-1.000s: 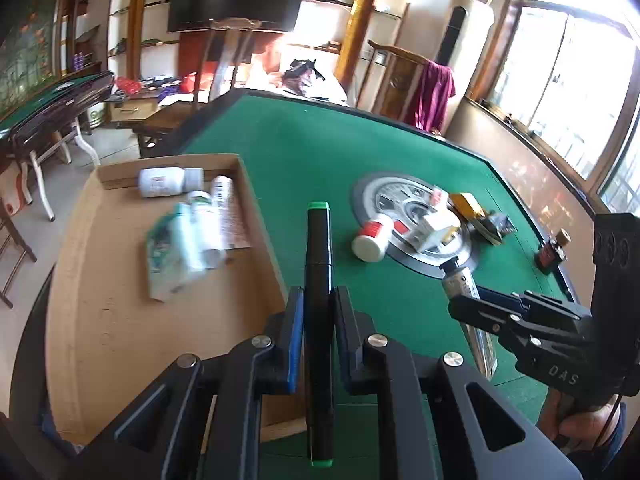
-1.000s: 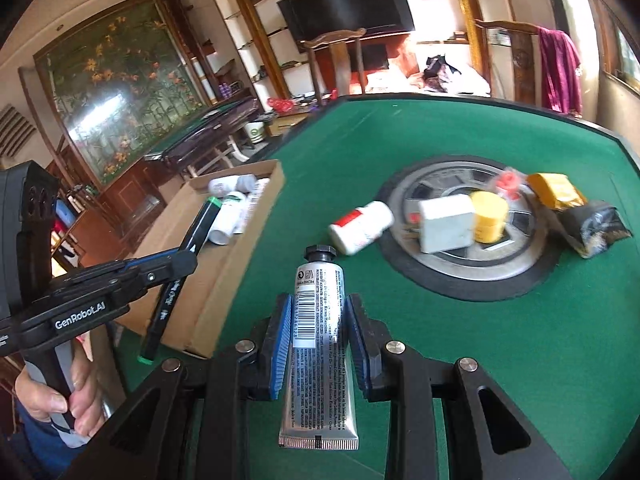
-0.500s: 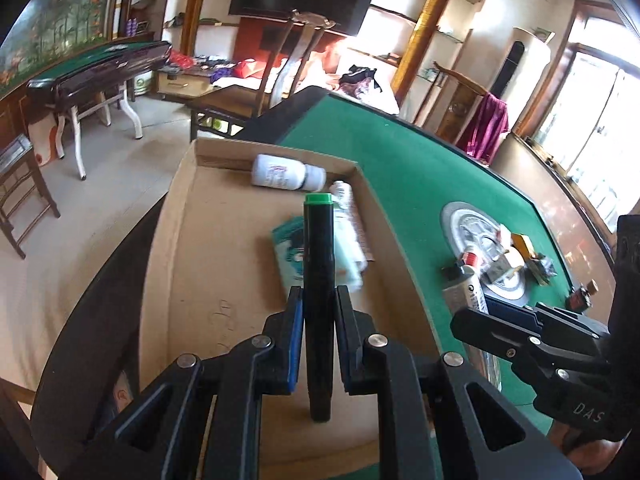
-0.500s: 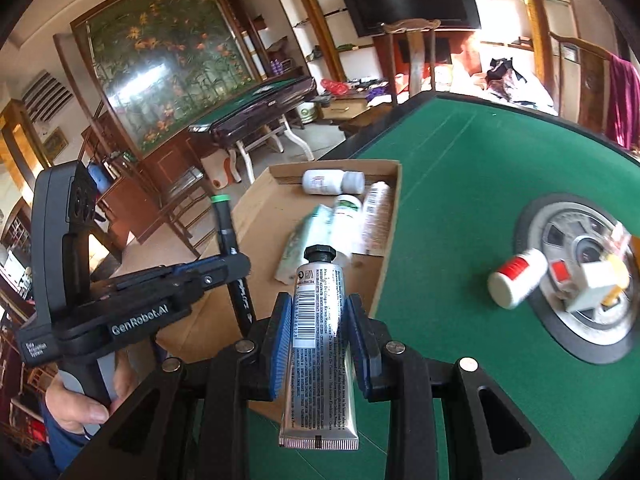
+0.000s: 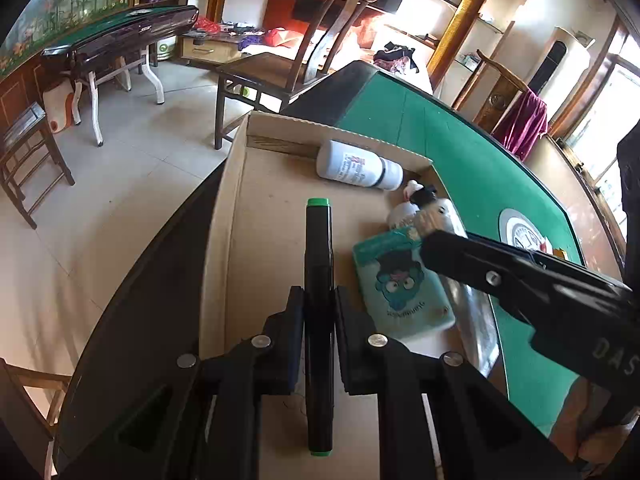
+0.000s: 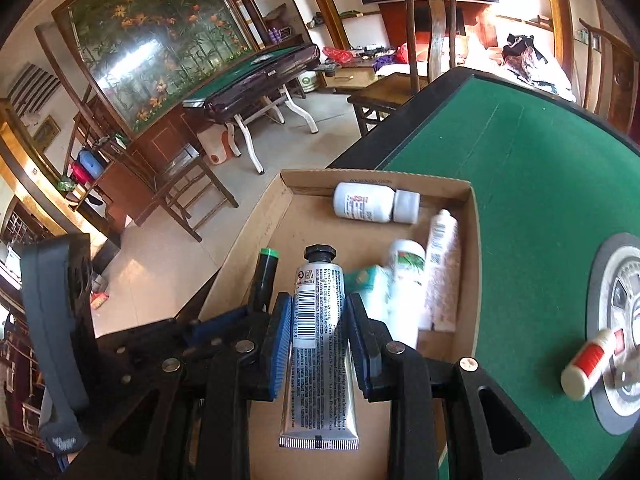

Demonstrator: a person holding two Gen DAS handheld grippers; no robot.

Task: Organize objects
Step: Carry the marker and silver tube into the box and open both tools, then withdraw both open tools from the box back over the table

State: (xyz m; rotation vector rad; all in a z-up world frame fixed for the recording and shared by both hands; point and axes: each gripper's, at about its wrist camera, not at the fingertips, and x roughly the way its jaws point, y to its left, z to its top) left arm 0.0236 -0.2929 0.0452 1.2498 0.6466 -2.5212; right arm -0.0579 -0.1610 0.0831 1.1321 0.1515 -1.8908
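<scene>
The marker [image 5: 319, 280] sat pinched in the left gripper [image 5: 318, 312] above the cardboard box [image 5: 236, 216]. Alongside, the right gripper [image 6: 318, 320] clamped a silver tube [image 6: 318, 344] over the same box, where a white bottle [image 6: 370, 202] and teal packet [image 5: 400, 284] lay.

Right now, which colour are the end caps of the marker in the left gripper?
Green, on a black marker; the left wrist view shows both ends best.

White letters "DAS" stand on the black body of the right gripper [image 5: 432, 244]. The silver tube [image 6: 318, 344] carries a barcode and fine print too small to read.
</scene>
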